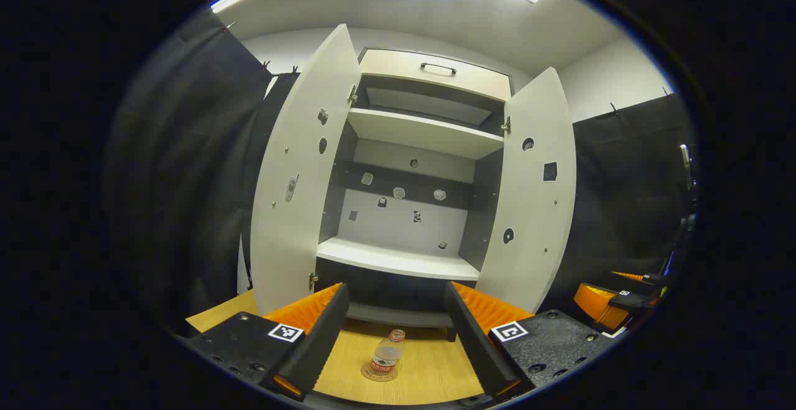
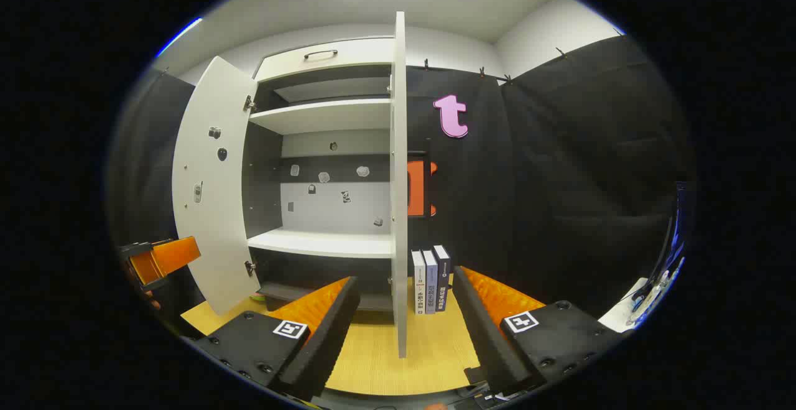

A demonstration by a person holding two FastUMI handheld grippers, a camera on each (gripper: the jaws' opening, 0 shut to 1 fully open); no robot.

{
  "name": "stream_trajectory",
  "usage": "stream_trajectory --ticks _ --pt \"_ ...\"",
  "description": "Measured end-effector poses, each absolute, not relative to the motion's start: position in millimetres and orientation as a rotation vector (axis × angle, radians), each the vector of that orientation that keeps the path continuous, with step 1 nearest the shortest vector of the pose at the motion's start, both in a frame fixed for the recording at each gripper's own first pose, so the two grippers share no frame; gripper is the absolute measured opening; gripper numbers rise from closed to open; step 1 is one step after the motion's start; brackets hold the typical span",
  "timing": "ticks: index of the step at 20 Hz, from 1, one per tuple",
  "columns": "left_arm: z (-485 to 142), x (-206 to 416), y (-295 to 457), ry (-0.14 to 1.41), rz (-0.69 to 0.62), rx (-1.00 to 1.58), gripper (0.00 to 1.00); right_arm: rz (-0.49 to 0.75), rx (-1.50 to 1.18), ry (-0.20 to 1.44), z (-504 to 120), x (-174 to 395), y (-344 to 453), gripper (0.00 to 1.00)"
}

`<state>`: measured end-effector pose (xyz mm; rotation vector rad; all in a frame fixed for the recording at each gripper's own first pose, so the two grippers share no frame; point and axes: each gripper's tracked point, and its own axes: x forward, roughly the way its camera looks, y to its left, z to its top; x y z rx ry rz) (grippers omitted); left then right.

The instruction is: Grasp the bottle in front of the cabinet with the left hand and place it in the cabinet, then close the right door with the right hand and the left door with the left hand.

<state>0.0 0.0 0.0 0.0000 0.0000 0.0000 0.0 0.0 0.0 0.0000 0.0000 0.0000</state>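
Note:
A small clear bottle [image 1: 387, 356] with a red cap stands upright on a round coaster on the wooden table, in front of the cabinet [image 1: 410, 167]. Both cabinet doors stand wide: the left door [image 1: 298, 173] and the right door [image 1: 535, 192]. My left gripper [image 1: 398, 323] is open, its fingers either side of the bottle and short of it. In the right gripper view the right door [image 2: 399, 180] is seen edge-on, straight ahead of my open right gripper [image 2: 407, 316]. The left door [image 2: 211, 186] swings out at left.
Three books [image 2: 430, 280] stand upright on the table just right of the right door. The cabinet holds two white shelves [image 1: 398, 257], with small stickers on its back wall. The other gripper [image 1: 606, 304] shows at the right edge of the left gripper view.

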Motion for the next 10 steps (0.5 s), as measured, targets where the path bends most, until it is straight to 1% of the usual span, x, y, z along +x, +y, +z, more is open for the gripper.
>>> stream_trajectory --ticks 6,7,10 --pt "12.6 -1.8 -2.5 -0.032 -0.012 0.005 0.94 -0.008 0.017 0.001 3.5 -4.4 -4.1 0.99" --pt "13.1 -1.5 -2.0 -0.031 -0.011 0.008 0.94 -0.01 0.019 0.0 4.3 -4.3 -4.6 0.9" --pt "12.9 -0.6 -2.0 -0.028 -0.012 0.012 0.94 -0.013 0.018 -0.002 7.0 -3.9 -3.2 0.9"
